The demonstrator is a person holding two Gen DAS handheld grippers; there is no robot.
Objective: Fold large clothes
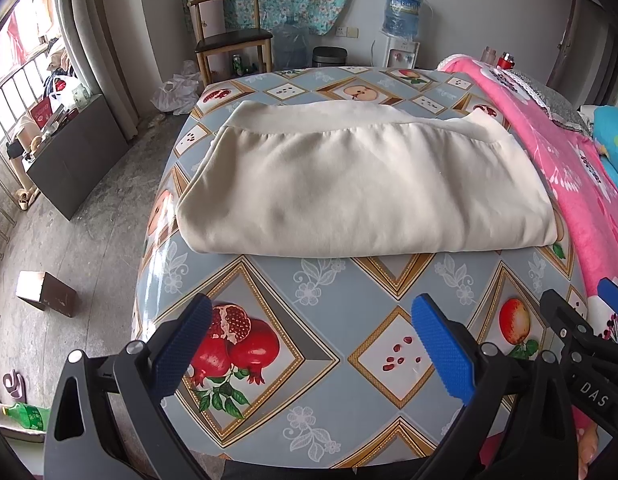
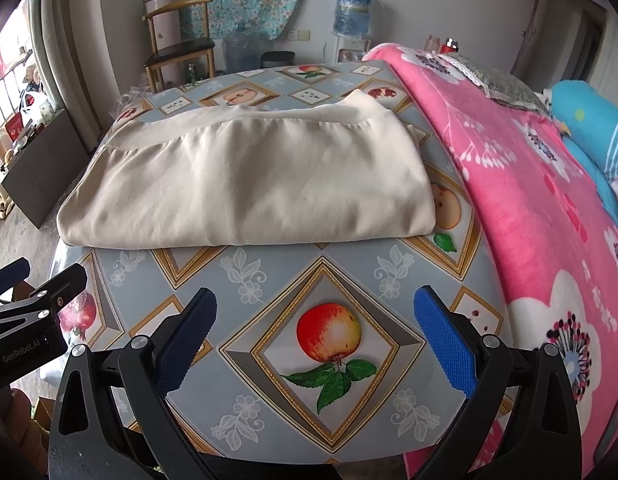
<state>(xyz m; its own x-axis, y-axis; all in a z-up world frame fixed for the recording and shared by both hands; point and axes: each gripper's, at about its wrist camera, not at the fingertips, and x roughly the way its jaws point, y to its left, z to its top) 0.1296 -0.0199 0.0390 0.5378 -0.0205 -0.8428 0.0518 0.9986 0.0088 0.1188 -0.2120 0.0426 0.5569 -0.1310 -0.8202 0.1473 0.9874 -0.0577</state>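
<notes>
Cream sweatshirt (image 1: 361,184), folded into a thick rectangular bundle, lying flat on the fruit-patterned tablecloth (image 1: 349,300) toward the far half of the table, its ribbed hem band along the far edge and its rounded fold edge facing the cameras. Left gripper (image 1: 313,344) and right gripper (image 2: 317,340) hover above the bare near part of the cloth, well apart from the garment; both sets of jaws stand spread wide with nothing between the blue pads. The fabric appears soft, limp and fairly thick, probably fleece-like: light to lift, liable to sag and to let its layers slide apart if pinched at one layer only. A secure hold would likely be at the two near corners of the fold edge, taking all layers together. The glossy tablecloth looks slick, so the bundle may slip when pushed. Sleeves and neckline are tucked inside and hidden, so the layer count cannot be told. A pink floral blanket (image 2: 529,200) borders the table on the right; the table's near edge is cut off behind the gripper bodies.
</notes>
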